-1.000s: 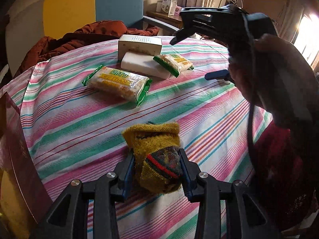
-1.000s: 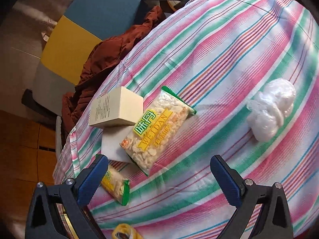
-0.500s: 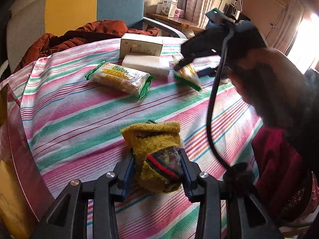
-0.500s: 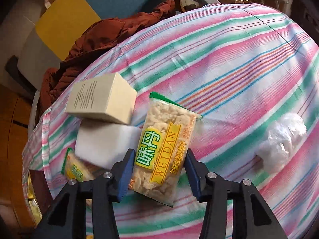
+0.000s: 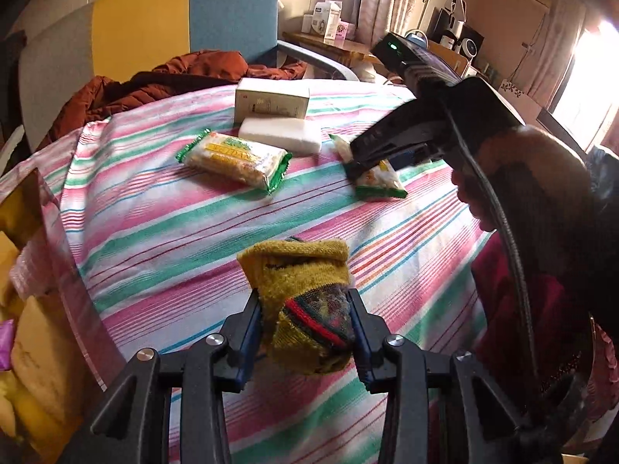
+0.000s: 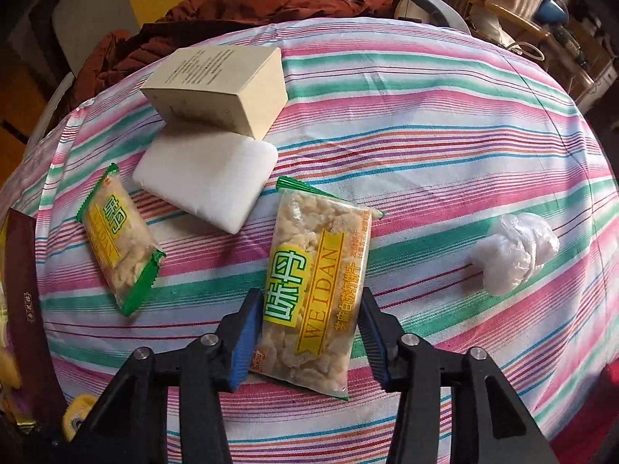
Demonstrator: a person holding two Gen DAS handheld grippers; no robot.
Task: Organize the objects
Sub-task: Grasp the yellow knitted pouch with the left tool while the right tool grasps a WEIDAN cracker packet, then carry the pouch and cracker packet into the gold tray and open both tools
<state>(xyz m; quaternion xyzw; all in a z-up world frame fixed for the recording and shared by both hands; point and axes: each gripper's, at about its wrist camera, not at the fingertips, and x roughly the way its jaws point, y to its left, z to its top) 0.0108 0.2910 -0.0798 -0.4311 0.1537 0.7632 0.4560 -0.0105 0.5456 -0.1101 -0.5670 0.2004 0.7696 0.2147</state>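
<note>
My left gripper point(image 5: 305, 328) is shut on a rolled yellow sock point(image 5: 305, 309) and holds it just above the striped tablecloth point(image 5: 162, 224). My right gripper point(image 6: 307, 332) is shut on a Weidan snack packet point(image 6: 313, 290); it shows in the left wrist view point(image 5: 377, 178) pinched and lifted at a tilt. A second Weidan packet point(image 6: 116, 236) lies flat on the cloth to the left, also seen in the left wrist view point(image 5: 236, 162). A white foam block point(image 6: 207, 179) and a beige carton point(image 6: 220, 89) lie behind it.
A crumpled clear plastic bag point(image 6: 516, 251) lies on the cloth at the right. A brown jacket point(image 5: 162, 81) is draped on the yellow and blue chair point(image 5: 185, 11) behind the table. An open box with yellow items point(image 5: 23, 309) stands at the left edge.
My right gripper came down from open above the table, closed on the snack packet and has drawn it away from the foam block. My left gripper kept its hold on the sock.
</note>
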